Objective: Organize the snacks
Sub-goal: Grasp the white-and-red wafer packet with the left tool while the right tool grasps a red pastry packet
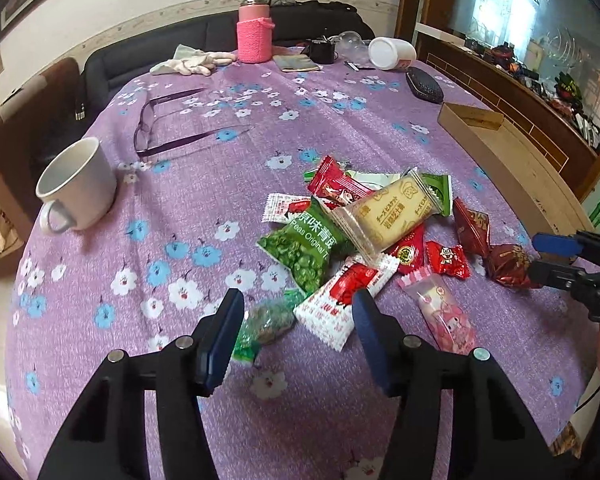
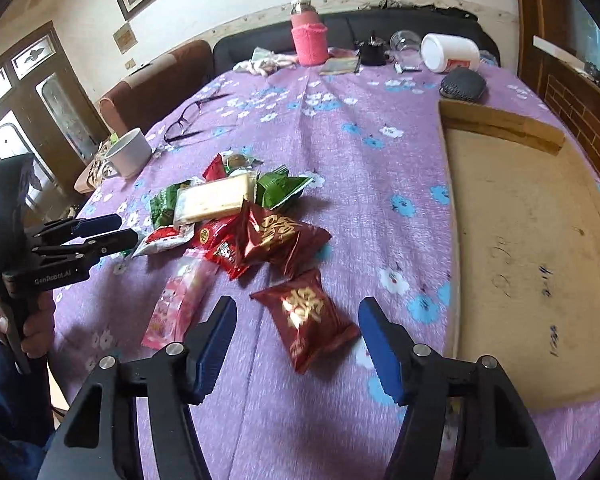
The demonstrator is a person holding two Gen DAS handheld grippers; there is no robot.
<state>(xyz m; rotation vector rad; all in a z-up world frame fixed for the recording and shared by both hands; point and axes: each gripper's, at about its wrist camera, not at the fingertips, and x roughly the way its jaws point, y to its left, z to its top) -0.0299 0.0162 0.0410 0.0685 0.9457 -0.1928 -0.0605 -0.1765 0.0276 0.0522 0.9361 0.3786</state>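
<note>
A heap of snack packets [image 1: 364,216] lies on the purple flowered tablecloth [image 1: 204,184]. In the left wrist view my left gripper [image 1: 299,300] is at the heap's near edge. A small green packet [image 1: 268,320] and a white-and-red packet [image 1: 336,304] lie side by side between its pads and fill the gap. The right wrist view shows that gripper [image 2: 130,232] at the heap's left. My right gripper [image 2: 294,306] straddles a dark red packet with gold print [image 2: 308,320], with a little space at each pad. That same gripper [image 1: 534,256] also shows at the right edge of the left wrist view.
An empty shallow cardboard tray [image 2: 520,240] lies along the table's right side. A white mug [image 1: 76,184] and glasses [image 1: 160,128] sit to the left. At the far end are a pink bottle [image 1: 254,36], gloves [image 1: 192,62], a white jar [image 1: 392,52] and a black pouch [image 1: 424,86].
</note>
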